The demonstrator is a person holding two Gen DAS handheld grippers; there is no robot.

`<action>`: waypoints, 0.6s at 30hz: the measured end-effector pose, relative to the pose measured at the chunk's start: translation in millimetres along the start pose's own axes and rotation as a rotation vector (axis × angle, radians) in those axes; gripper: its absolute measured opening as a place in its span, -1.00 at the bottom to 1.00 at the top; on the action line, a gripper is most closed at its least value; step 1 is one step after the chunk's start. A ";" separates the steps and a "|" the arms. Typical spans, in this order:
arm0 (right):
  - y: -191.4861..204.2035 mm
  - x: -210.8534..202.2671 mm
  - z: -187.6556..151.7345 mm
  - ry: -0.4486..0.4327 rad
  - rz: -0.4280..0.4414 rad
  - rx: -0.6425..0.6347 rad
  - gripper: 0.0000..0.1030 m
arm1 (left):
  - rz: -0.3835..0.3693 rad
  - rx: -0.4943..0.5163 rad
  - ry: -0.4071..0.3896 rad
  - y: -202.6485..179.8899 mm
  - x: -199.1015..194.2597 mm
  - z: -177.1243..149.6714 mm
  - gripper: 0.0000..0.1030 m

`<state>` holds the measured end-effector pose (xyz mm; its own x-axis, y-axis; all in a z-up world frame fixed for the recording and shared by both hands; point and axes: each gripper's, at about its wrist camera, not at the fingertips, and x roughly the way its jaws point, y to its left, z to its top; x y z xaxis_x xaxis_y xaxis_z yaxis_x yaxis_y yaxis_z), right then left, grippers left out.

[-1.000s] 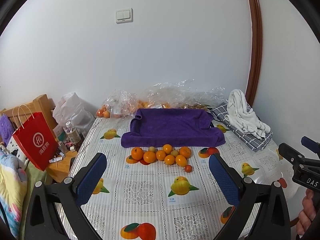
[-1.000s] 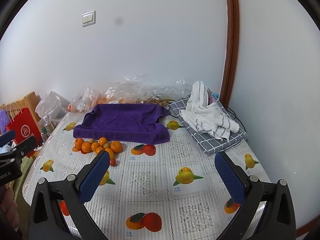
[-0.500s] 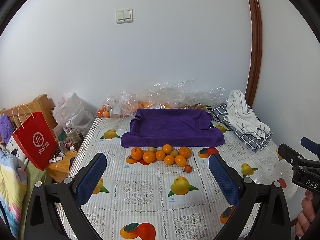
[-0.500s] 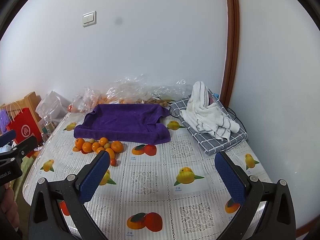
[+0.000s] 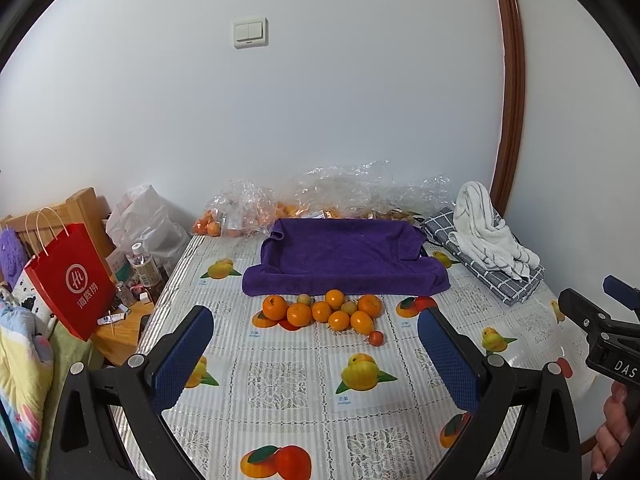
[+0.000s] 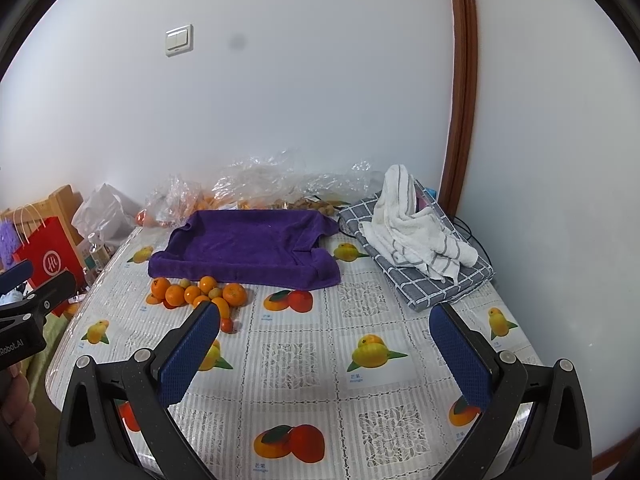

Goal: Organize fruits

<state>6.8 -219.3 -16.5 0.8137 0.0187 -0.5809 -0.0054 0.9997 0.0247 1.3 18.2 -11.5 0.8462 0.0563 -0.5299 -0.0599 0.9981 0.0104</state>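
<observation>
A pile of several oranges (image 5: 320,311) with two small greenish fruits and a small red fruit (image 5: 375,338) lies on the fruit-print tablecloth, just in front of a purple towel (image 5: 344,258) shaped like a tray. The pile also shows in the right wrist view (image 6: 198,292), with the purple towel (image 6: 248,248) behind it. My left gripper (image 5: 316,348) is open and empty, hovering short of the pile. My right gripper (image 6: 324,344) is open and empty, to the right of the pile.
Clear plastic bags (image 5: 320,196) with more fruit lie along the back wall. A white towel on a grey checked cloth (image 5: 486,236) sits at the right. A red paper bag (image 5: 70,280) and bottles stand off the table's left edge.
Both grippers have held almost still; the views have shifted only slightly. Nothing on the table has moved.
</observation>
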 end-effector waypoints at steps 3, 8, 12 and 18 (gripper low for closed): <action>0.6 -0.7 -0.4 -0.001 0.000 -0.001 1.00 | 0.000 0.000 0.000 -0.1 0.3 0.4 1.00; 1.1 0.1 0.5 -0.002 0.002 -0.002 1.00 | 0.001 0.006 -0.003 0.3 -1.0 -0.8 1.00; 1.9 0.6 -0.1 -0.001 0.003 -0.002 1.00 | -0.001 0.008 -0.006 -1.1 -1.5 -1.3 1.00; 3.5 1.9 -1.4 -0.002 0.003 -0.002 1.00 | -0.002 0.007 -0.004 -1.2 -1.1 -1.6 1.00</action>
<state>7.6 -215.7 -18.8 0.8147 0.0212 -0.5794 -0.0088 0.9997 0.0243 -0.4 16.9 -12.3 0.8485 0.0539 -0.5264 -0.0541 0.9984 0.0151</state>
